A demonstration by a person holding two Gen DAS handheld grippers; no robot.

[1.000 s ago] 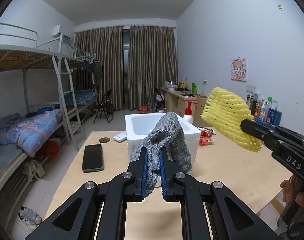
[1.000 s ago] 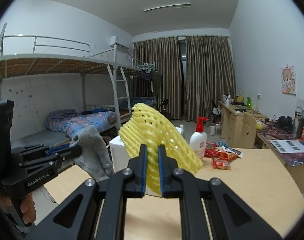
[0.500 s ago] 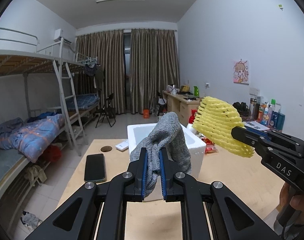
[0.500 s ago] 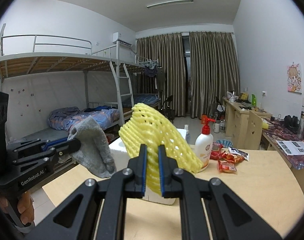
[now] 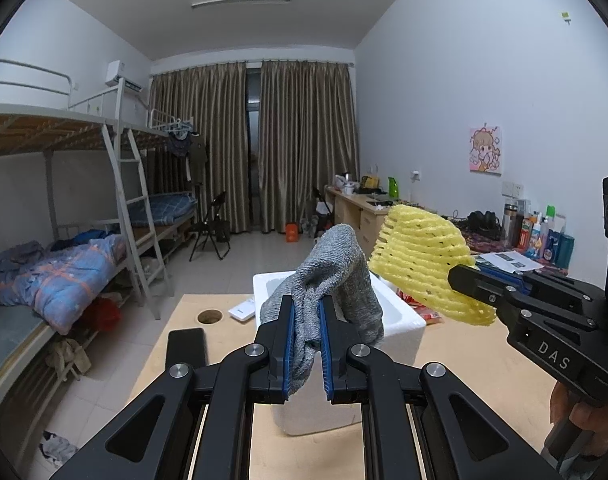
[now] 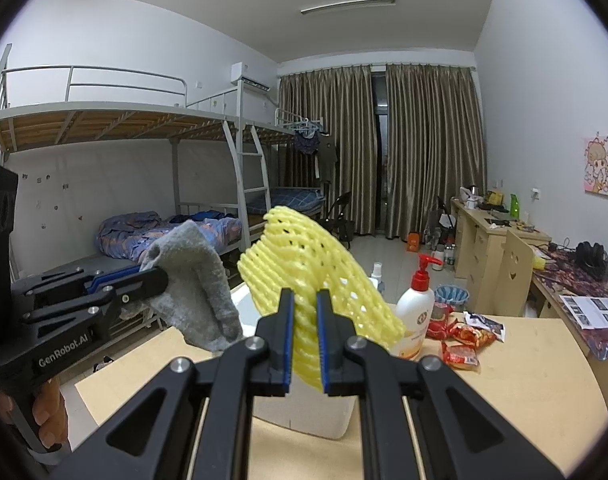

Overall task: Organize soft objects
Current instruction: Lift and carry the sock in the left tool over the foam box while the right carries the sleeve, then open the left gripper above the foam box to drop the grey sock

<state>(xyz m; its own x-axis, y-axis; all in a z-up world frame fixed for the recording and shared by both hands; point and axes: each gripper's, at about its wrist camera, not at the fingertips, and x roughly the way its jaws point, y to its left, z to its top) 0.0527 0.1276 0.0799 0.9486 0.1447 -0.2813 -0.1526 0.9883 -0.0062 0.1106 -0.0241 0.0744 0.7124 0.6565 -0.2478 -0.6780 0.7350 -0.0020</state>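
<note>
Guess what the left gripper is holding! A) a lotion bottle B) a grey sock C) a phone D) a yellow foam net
B: the left gripper has its jaws shut on the grey sock; the yellow foam net is in the right gripper.

Both tools have risen and drawn back from the white foam box, which now sits lower in each view. The yellow foam net has closed in beside the grey sock, and the black phone has slid towards the left wrist view's lower edge.
</note>
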